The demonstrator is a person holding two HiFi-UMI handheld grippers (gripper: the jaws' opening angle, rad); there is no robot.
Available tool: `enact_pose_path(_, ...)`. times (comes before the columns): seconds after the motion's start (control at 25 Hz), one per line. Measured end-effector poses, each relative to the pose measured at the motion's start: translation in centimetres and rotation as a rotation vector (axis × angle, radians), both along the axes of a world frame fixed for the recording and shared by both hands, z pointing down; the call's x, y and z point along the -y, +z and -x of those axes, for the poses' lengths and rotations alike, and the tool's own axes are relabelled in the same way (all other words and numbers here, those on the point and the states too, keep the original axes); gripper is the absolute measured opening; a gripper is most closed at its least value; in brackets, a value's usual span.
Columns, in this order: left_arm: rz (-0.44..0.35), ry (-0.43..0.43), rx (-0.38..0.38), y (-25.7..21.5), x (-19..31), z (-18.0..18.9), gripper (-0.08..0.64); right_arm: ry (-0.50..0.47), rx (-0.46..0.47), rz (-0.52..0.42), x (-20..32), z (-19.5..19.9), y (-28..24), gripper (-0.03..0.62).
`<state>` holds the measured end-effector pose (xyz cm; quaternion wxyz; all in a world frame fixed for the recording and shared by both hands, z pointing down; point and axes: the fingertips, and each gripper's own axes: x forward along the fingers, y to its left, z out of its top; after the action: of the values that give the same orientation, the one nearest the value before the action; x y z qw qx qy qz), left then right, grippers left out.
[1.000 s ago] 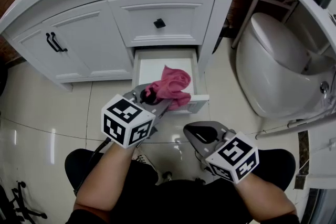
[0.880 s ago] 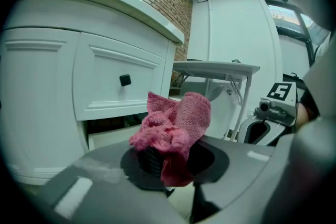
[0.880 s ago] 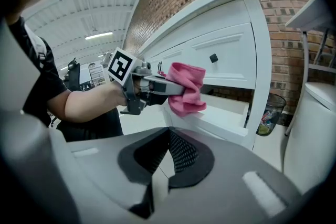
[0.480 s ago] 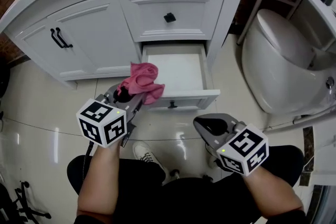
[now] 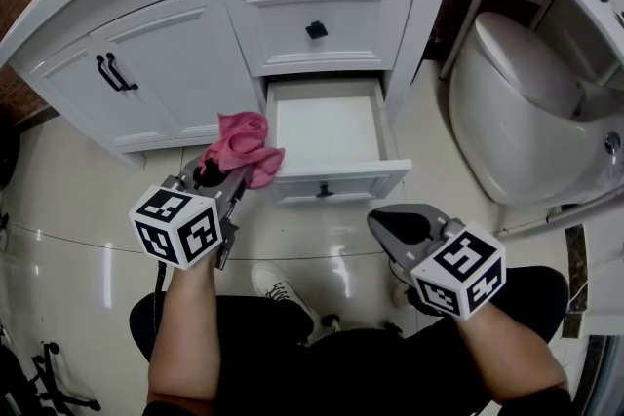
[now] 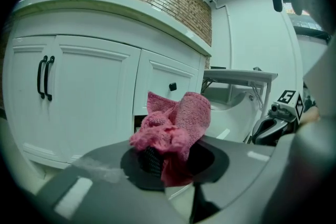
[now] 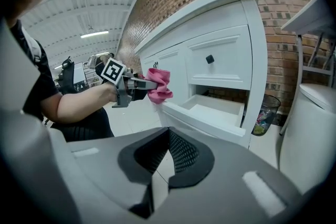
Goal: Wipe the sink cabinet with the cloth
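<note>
Two claws hang in front of the sink cabinet (image 5: 175, 63). My left claw (image 5: 216, 178) is clenched on the pink cloth (image 5: 239, 144), just left of the open drawer (image 5: 327, 127), near its front corner. The bunched cloth hides that claw's tips. My right claw (image 5: 398, 227) is closed on nothing, below the drawer's right end. The cabinet's top is cut off, and I cannot tell whether the cloth touches the drawer.
</note>
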<state>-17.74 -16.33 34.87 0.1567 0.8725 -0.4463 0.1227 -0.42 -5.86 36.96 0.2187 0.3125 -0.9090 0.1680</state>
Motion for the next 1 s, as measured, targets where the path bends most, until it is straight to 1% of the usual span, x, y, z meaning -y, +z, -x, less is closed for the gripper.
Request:
enact_pose_path(0.08,-0.003,-0.017,0.009,0.0,0.0,0.6,0.089,0.01,0.007,0.003,-0.1,-0.3,-0.1,0.008)
enact_pose_path(0.16,-0.006,-0.026,0.0,-0.2,-0.1,0.8,0.089,0.023,0.02,0.001,-0.3,-0.7,-0.3,0.008)
enact_pose_path(0.24,-0.024,-0.006,-0.023,-1.1,-0.6,0.0,0.089,0.04,0.035,-0.005,-0.7,-1.0,-0.8,0.008)
enact_pose_path(0.36,-0.069,0.074,-0.051,-2.7,-2.1,-3.2,0.089,0.07,0.052,-0.025,-1.5,-1.6,-1.3,0.008)
enact_pose_path(0.44,-0.074,0.14,-0.051,-2.5,-3.3,-6.2,0.089,0.084,0.042,-0.053,-2.2,-2.2,-1.1,0.008)
enact_pose_path(0.52,-0.044,0.199,-0.052,-1.1,-4.6,-9.3,0.089,0.097,0.035,-0.053,-2.9,-2.8,-0.5,0.008)
enact_pose_path(0.6,-0.005,0.242,-0.059,0.7,-5.9,-12.1,0.089,0.106,0.062,-0.03,-3.9,-2.9,-0.1,0.008)
enact_pose_path(0.68,0.001,0.263,-0.041,2.2,-7.0,-14.4,0.089,0.102,0.074,-0.033,-4.9,-2.7,0.1,0.008)
enact_pose_path(0.8,-0.006,0.281,0.016,3.9,-7.8,-16.9,0.089,0.099,0.082,-0.031,-6.3,-2.8,0.7,0.008)
enact_pose_path(0.92,0.004,0.286,0.013,4.6,-7.9,-18.8,0.089,0.098,0.076,-0.043,-7.1,-3.1,0.8,0.008)
enact_pose_path(1.0,-0.012,0.277,0.019,5.0,-7.4,-20.2,0.089,0.097,0.076,-0.047,-7.2,-3.3,1.0,0.008)
